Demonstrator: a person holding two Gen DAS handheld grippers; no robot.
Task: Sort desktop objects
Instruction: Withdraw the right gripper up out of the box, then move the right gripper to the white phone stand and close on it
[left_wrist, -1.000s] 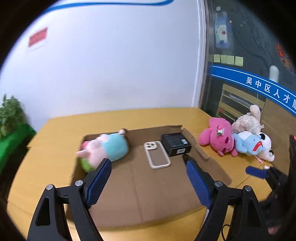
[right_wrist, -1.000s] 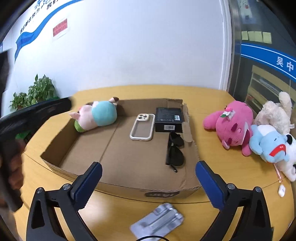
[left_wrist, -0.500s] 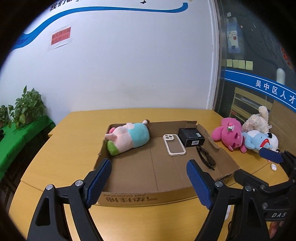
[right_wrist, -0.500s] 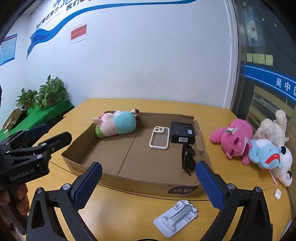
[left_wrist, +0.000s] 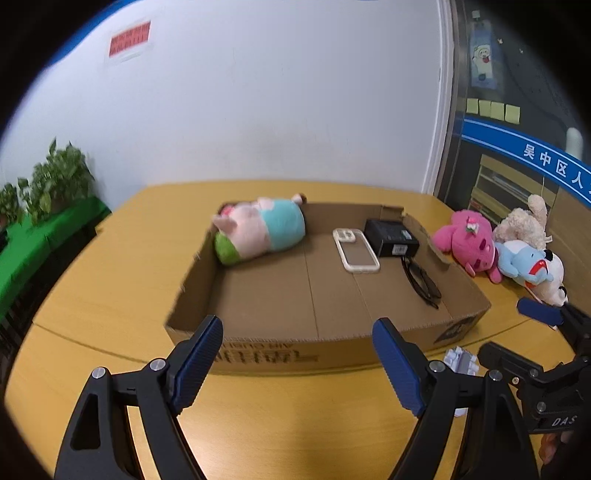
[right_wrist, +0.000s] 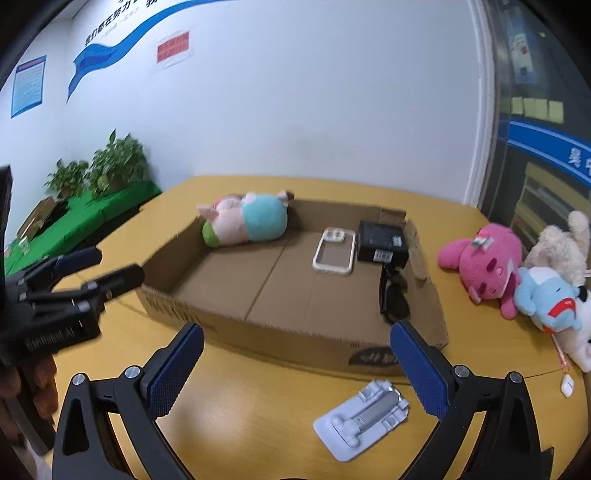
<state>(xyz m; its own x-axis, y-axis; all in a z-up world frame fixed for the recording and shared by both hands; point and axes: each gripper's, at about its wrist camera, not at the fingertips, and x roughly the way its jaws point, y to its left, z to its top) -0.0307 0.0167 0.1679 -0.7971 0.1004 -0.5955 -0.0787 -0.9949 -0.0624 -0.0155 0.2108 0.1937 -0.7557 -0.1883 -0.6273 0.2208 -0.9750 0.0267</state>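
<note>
A shallow cardboard box sits on the yellow table. In it lie a pink and teal plush pig, a clear phone case, a black box and black sunglasses. A pink plush, a beige plush and a blue and white plush lie right of the box. A white phone stand lies in front of it. My left gripper and right gripper are open and empty, in front of the box.
Potted plants stand on a green surface left of the table. A white wall is behind. A small white tag on a string lies near the table's right edge. My left gripper also shows at the left in the right wrist view.
Both grippers have pulled back from over the box to in front of its near wall. Both stay open and empty. Objects in the box have not moved.
</note>
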